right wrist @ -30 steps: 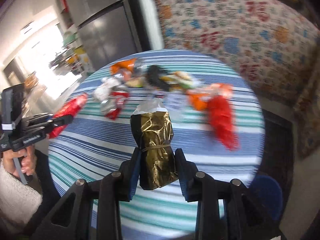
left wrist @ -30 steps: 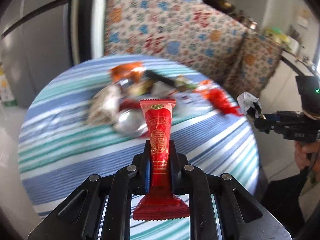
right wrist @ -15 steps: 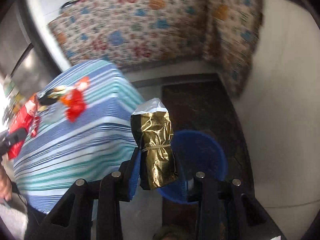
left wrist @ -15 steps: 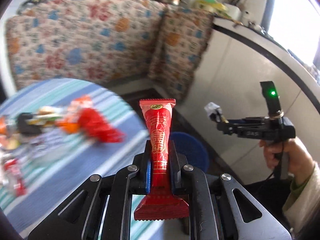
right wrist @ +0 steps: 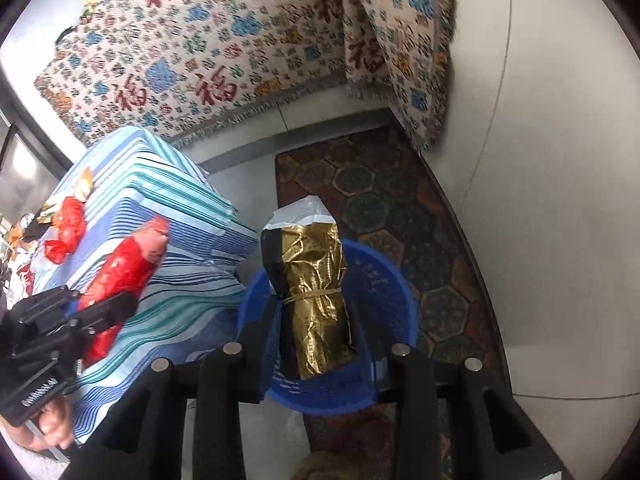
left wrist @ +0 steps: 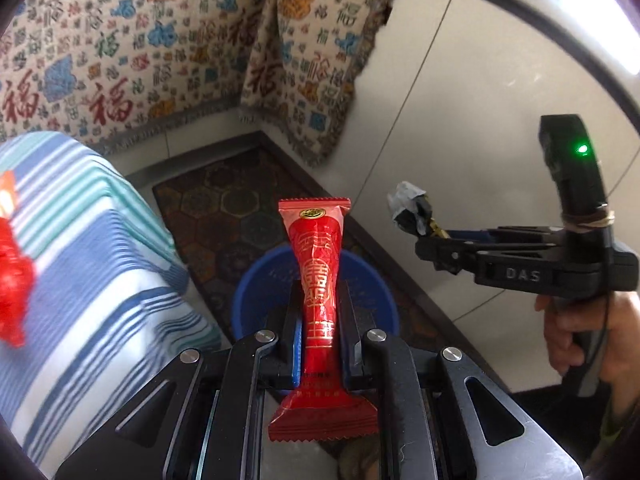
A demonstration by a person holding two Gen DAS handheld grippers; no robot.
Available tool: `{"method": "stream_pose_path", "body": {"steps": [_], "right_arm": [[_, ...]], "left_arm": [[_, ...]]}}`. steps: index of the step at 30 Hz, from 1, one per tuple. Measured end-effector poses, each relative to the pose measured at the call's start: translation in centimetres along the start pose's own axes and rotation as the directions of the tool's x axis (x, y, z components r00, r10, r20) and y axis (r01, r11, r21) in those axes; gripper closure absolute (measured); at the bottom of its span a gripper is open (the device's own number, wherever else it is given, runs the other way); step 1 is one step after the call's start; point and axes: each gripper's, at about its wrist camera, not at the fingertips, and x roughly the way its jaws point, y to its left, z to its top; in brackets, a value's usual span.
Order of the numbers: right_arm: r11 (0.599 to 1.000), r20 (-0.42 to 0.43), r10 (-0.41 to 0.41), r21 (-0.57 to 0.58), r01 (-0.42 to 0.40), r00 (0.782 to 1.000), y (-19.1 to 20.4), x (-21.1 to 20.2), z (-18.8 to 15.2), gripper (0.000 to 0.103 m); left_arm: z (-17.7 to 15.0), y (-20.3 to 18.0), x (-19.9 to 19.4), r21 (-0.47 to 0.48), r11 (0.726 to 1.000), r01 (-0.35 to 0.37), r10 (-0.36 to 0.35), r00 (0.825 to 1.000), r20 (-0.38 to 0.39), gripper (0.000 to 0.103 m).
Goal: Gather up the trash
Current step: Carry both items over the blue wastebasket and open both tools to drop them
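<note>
My left gripper (left wrist: 319, 312) is shut on a long red snack wrapper (left wrist: 318, 276) with gold print, held upright above the blue plastic bin (left wrist: 256, 292) on the floor. My right gripper (right wrist: 314, 320) is shut on a crumpled gold and black foil packet (right wrist: 316, 292) bound with a rubber band, hanging over the same blue bin (right wrist: 384, 292). In the left wrist view the right gripper (left wrist: 416, 220) shows at the right with the packet's silver end (left wrist: 404, 204). The right wrist view catches the left gripper (right wrist: 100, 300) with the red wrapper (right wrist: 124, 268) at the lower left.
The round table with its blue-striped cloth (right wrist: 168, 240) stands left of the bin and carries more red and orange wrappers (right wrist: 66, 228). A patterned mat (right wrist: 380, 200) lies under the bin. A floral cloth (left wrist: 160, 40) covers furniture behind, and a pale wall (left wrist: 460, 120) closes the right.
Both grippers have swung right from over the table to above the blue bin, each keeping its wrapper. The table has slid to the left edge of both views.
</note>
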Motion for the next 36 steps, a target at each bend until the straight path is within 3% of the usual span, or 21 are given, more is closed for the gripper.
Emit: {"method": "stream_pose_path", "body": {"steps": [6, 8, 10, 12, 14, 16, 19, 28, 31, 33, 36], "right_arm": [[0.999, -0.031, 0.012, 0.041, -0.011, 0.999, -1.5, 1.4, 0.1, 0.068], [0.998, -0.035, 0.02, 0.056, -0.018, 0.999, -1.6, 1.7, 0.2, 0.062], [0.998, -0.037, 0.021, 0.067, -0.019, 0.999, -1.8, 1.9, 0.2, 0.053], [0.997, -0.036, 0.023, 0.077, -0.02, 0.999, -1.9, 2.1, 0.3, 0.052], [0.996, -0.035, 0.021, 0.084, -0.018, 0.999, -2.1, 2.0, 0.2, 0.052], [0.996, -0.031, 0.018, 0.089, -0.015, 0.999, -2.2, 1.7, 0.2, 0.051], [0.996, -0.025, 0.016, 0.093, -0.014, 1.0, -2.3, 1.4, 0.2, 0.037], [0.998, 0.017, 0.001, 0.062, -0.002, 1.0, -1.2, 0.2, 0.7, 0.037], [0.998, 0.09, -0.056, -0.003, 0.056, 0.994, 0.6, -1.5, 1.1, 0.037], [0.994, 0.16, -0.087, -0.054, 0.097, 0.983, 2.6, -3.0, 1.4, 0.037], [0.987, 0.245, -0.07, -0.124, 0.103, 0.967, 6.1, -4.9, 1.1, 0.037]], "left_arm": [[0.1, -0.6, 3.7, 0.009, 1.0, 0.001, -0.001, 0.999, -0.036, 0.09], [0.0, -0.8, 4.6, 0.011, 1.0, -0.001, 0.001, 0.999, -0.042, 0.089], [0.1, -0.8, 5.4, 0.0, 1.0, 0.005, -0.005, 0.999, -0.04, 0.078], [0.1, -0.8, 5.6, -0.021, 0.999, 0.024, -0.025, 0.999, -0.03, 0.048], [0.2, -0.7, 5.7, -0.036, 0.999, 0.029, -0.029, 0.999, -0.012, 0.035], [0.3, -0.7, 5.5, -0.047, 0.999, 0.026, -0.026, 1.0, -0.001, 0.033], [0.4, -0.6, 4.7, -0.047, 0.999, 0.01, -0.009, 1.0, 0.017, 0.028], [0.2, 0.0, -0.3, -0.065, 0.998, -0.026, 0.03, 0.998, 0.062, 0.026], [-1.0, 0.3, -4.5, -0.061, 0.998, -0.036, 0.041, 0.995, 0.094, 0.025], [-2.1, 0.9, -7.2, -0.064, 0.997, -0.047, 0.054, 0.992, 0.112, 0.017], [-4.9, 3.1, -11.4, -0.088, 0.991, -0.096, 0.107, 0.987, 0.122, 0.015]]}}
